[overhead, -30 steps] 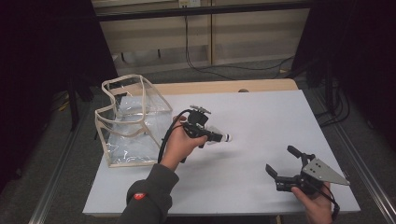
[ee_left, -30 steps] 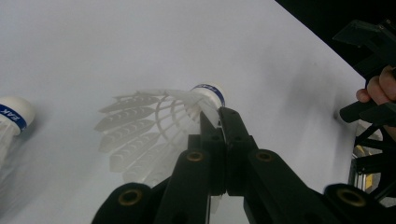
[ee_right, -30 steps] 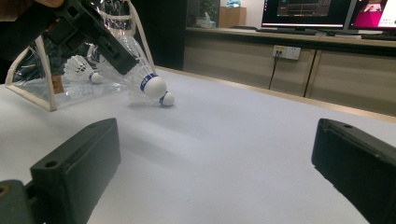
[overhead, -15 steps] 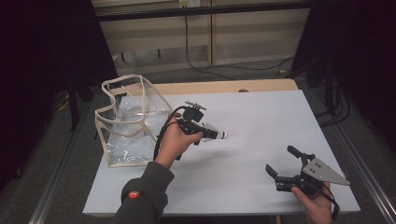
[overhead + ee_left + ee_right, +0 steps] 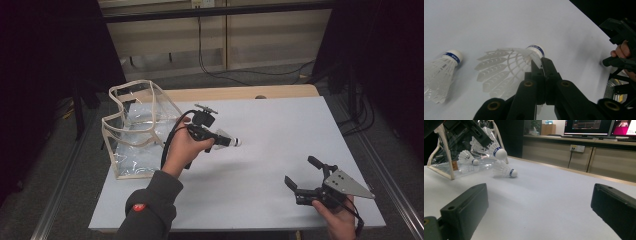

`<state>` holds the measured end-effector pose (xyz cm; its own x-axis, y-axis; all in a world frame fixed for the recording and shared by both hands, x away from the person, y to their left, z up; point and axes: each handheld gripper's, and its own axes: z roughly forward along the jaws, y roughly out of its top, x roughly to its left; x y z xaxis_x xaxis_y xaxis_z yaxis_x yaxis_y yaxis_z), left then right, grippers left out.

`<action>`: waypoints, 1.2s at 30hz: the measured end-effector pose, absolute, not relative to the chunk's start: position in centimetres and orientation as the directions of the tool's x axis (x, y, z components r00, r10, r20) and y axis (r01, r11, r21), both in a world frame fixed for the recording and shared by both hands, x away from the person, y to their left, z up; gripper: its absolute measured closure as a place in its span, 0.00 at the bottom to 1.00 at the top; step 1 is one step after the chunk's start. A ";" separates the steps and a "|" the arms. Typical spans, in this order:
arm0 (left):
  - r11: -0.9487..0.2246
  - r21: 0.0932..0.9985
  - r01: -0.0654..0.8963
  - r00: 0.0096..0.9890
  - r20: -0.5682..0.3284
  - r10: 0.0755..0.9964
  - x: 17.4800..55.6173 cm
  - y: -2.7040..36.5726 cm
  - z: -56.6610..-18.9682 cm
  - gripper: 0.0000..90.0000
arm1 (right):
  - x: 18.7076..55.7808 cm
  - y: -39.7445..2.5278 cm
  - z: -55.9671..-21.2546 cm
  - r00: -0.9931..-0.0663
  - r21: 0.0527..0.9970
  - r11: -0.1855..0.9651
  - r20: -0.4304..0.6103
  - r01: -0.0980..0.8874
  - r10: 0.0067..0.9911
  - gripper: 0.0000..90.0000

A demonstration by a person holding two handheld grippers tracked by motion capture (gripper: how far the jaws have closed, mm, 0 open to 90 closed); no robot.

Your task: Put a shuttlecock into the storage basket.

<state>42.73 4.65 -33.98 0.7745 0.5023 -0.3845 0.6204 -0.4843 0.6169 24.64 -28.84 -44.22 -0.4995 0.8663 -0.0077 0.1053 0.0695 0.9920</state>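
My left gripper (image 5: 223, 140) hovers over the middle of the white table (image 5: 280, 130), just right of a clear plastic bag (image 5: 135, 131). Its jaws (image 5: 540, 62) are shut on the feathers of a white shuttlecock (image 5: 506, 65) with a blue-banded cork. A second shuttlecock (image 5: 442, 67) lies on the table beneath it, also visible as the lying shuttlecock (image 5: 505, 171) below the held one (image 5: 495, 151). A third shuttlecock (image 5: 467, 157) rests inside the bag (image 5: 441, 147). My right gripper (image 5: 301, 171) stands open near the front right, nothing between its jaws (image 5: 539, 202).
The bag stands upright at the table's left edge, its mouth open upward. A wooden strip (image 5: 240, 93) borders the table's far side. Cabinets with cables (image 5: 210, 45) stand beyond it. White tabletop stretches between the two grippers.
The left gripper has drifted a little left and away, toward the bag, still holding the shuttlecock. The right gripper has stayed put and open.
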 end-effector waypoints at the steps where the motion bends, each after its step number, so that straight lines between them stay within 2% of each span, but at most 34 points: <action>1: -0.483 0.617 0.621 0.773 -0.380 0.509 42.7 4.7 -33.9 1.00 | 24.6 -28.8 -44.2 -0.499 0.992 0.069 -0.008 0.105 0.866 0.02; 36: -0.487 0.608 0.627 0.764 -0.358 0.536 43.3 6.7 -30.4 1.00 | 24.7 -28.8 -44.2 -0.499 0.992 0.072 -0.011 0.102 0.867 0.02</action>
